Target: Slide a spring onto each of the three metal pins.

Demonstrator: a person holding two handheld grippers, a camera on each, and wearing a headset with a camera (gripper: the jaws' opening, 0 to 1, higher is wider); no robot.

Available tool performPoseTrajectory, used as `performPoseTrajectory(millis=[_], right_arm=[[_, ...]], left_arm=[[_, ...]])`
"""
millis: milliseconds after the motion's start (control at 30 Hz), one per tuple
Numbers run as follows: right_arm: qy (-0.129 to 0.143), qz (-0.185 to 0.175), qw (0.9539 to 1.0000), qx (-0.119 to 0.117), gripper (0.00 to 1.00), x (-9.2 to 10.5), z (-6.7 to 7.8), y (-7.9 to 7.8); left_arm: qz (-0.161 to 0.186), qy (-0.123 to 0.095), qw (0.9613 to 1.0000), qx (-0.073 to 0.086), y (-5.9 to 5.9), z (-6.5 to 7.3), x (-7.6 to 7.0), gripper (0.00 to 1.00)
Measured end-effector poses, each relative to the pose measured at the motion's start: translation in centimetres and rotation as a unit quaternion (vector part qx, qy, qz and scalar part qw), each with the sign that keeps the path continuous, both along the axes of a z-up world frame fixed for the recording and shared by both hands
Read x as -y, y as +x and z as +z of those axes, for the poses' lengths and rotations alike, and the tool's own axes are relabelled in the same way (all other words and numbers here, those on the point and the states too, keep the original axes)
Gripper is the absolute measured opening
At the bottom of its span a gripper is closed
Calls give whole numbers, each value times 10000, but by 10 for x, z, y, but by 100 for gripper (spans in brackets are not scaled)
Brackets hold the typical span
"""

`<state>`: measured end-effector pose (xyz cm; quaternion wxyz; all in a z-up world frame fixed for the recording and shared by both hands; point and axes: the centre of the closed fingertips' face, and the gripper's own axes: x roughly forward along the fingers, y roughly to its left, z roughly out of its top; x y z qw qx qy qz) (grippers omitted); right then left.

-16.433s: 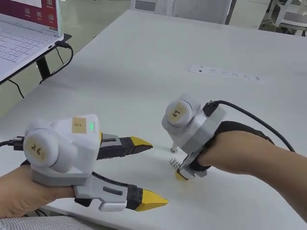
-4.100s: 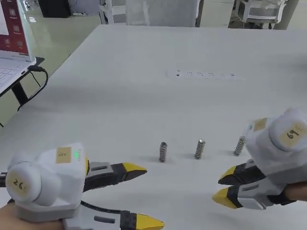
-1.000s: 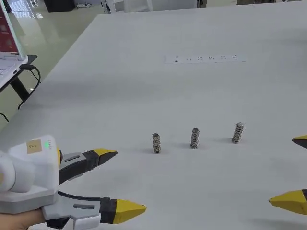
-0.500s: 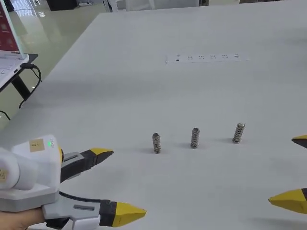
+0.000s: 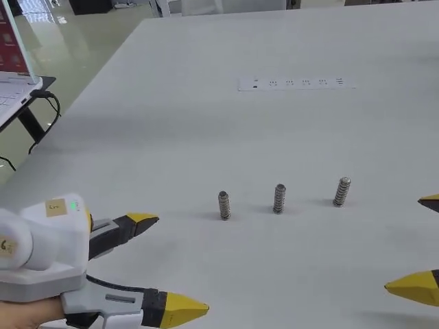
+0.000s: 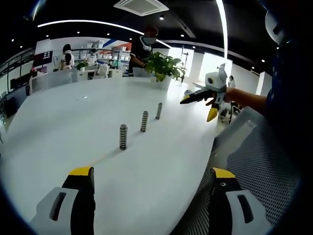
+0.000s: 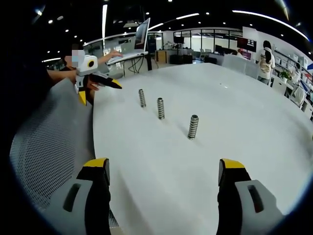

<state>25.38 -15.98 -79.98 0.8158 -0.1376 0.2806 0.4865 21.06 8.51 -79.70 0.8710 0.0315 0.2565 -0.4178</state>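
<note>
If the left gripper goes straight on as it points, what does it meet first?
Probably the nearest spring, standing ahead between the open jaws of the left gripper; depth is unclear.

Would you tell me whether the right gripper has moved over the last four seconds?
Yes. The right gripper has drawn back rightward, away from the right spring.

Silver, coil-banded: 3 small metal springs [image 5: 278,199]; plain white: wide matte table [image 5: 206,123]; yellow-tipped, black-shanked: left gripper [image 5: 168,264], right gripper [image 7: 164,165].
</note>
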Motion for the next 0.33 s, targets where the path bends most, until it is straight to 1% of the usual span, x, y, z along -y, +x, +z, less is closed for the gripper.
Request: performPoseTrajectory(millis=[333], right_arm=[[-41, 8, 10000, -17, 92, 1, -1, 0]], left_arm=[[33, -4, 10000, -9, 2, -2, 0, 97]])
